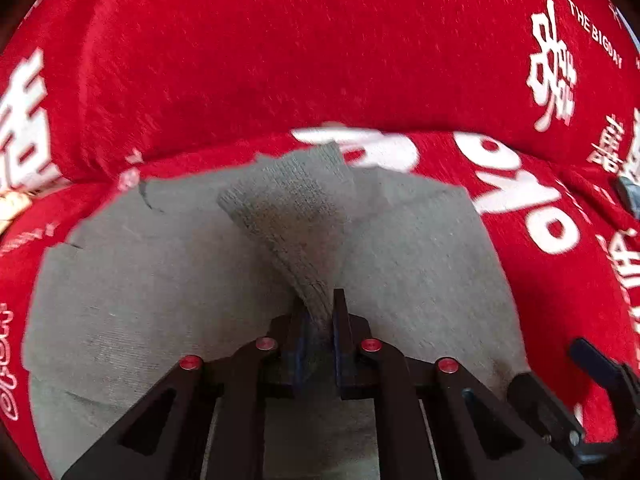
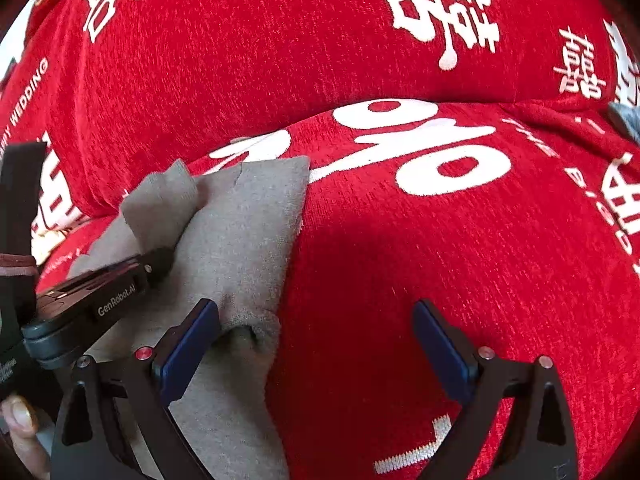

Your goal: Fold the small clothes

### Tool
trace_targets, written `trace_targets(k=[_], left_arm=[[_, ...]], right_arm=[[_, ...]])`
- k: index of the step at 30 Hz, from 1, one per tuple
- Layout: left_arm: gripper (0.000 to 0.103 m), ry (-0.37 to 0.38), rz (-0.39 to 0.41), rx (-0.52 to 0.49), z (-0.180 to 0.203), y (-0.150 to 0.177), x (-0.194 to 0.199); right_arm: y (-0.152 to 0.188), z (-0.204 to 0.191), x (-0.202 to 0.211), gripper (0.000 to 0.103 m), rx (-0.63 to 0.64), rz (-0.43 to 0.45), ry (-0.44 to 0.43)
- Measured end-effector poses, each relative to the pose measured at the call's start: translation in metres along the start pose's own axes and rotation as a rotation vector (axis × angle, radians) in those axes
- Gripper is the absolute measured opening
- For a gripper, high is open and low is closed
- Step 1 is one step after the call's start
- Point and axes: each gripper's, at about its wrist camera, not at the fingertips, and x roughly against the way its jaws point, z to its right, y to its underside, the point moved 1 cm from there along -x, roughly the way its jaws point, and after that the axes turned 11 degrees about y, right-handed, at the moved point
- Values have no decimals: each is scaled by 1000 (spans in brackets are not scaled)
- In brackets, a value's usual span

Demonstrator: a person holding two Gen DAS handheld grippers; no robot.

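Sock (image 1: 280, 208), grey, light and limp on the red blanket (image 1: 280, 40), is pinched at its cuff by the left tool (image 1: 320, 320); the right tool (image 2: 316, 344) gapes beside it, holding nothing; grip edges, not the middle.

A small grey knit garment (image 1: 420, 264) lies spread on the red cloth (image 1: 280, 40) with white lettering. One strip of it (image 1: 296, 216) is lifted and pulled taut above the flat part. Its near edge (image 2: 256, 332) is bunched into a small roll.
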Motion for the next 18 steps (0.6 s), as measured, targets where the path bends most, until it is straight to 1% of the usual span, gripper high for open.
trace_targets(k=[1,2,3,4,5,6,7,9,10,11,12,13,15,16,18], left_arm=[[13,22,1,6,-3,-1,2],[21,43,-4,15,-7,-2,3],[56,87,-23,26,-12,-3,4],[88,104,-28,33,-15,-4,5],[92,103,2,48,-20,-2,12],[92,93,51,60,-24,0,22],[92,103,69,58,-28,1,31],[92,183,51,55,-36,5,44],[92,208,63,63,-42,8,53],[92,211,84,71,-49,10,60],[92,191,118,84,-61,11,70],[92,158,133,103,-73,12,74],[92,58,137,168,-105,14,77],[92,22,132,208,-122,15,76],[92,-12,124,296,-155,18,75]], right_arm=[[0,2,1,98,-6,5,-4],[0,3,2,98,-10,9,-8],[-1,4,4,98,-12,14,-16],[-1,3,6,98,-11,17,-21],[0,2,8,98,-7,22,-27],[0,0,10,98,4,30,-35],[-1,-3,11,98,15,34,-37],[-2,-9,12,98,38,41,-41],[-5,-14,13,98,45,47,-51],[-7,-17,13,98,49,51,-61],[-13,-24,12,98,49,55,-72],[-16,-30,10,98,50,55,-82],[-22,-47,5,98,61,42,-92],[-24,-60,5,98,77,42,-98],[-24,-87,9,98,131,72,-102]])
